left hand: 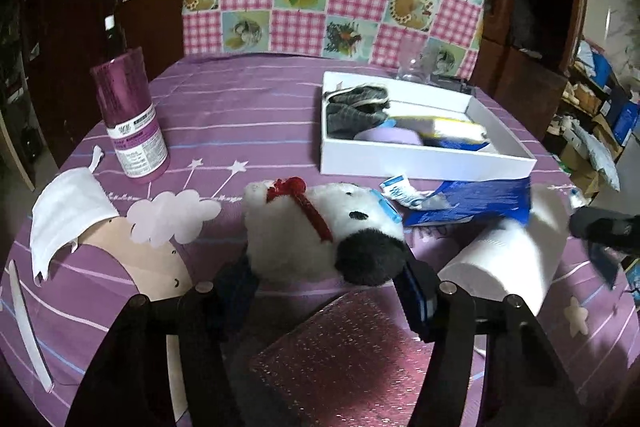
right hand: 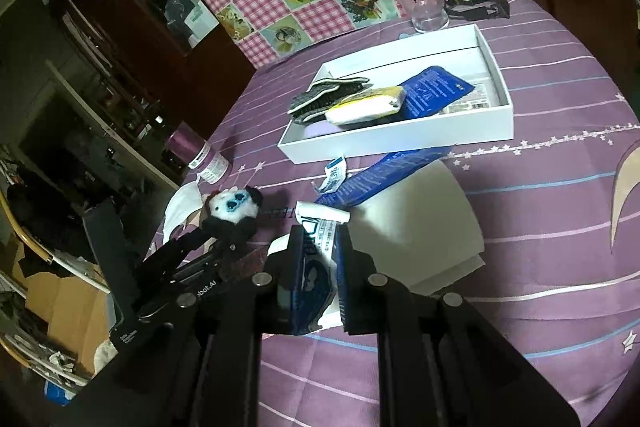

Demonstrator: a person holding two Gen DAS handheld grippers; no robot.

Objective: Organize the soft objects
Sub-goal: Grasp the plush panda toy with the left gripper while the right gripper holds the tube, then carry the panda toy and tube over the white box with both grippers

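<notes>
Closing my left gripper (left hand: 324, 279) on the white-and-black plush panda with red ribbon (left hand: 320, 227), lower centre of left view.
Panda lies just ahead of my fingers, between them, long axis running left-to-right across the frame, black end by my right fingertip; pads look to be touching its fur, so I read it as gripped. Left hand is the nearer one. My right gripper (right hand: 318, 267), lower centre of right view, is pinched tight on a blue-and-white crinkly plastic packet (right hand: 316, 267). White shallow cardboard box (left hand: 424, 163), upper right, already holds grey socks. Right view shows the panda's blue-eyed face (right hand: 234, 205) and the box's full interior; left view shows ribbon and body only.
</notes>
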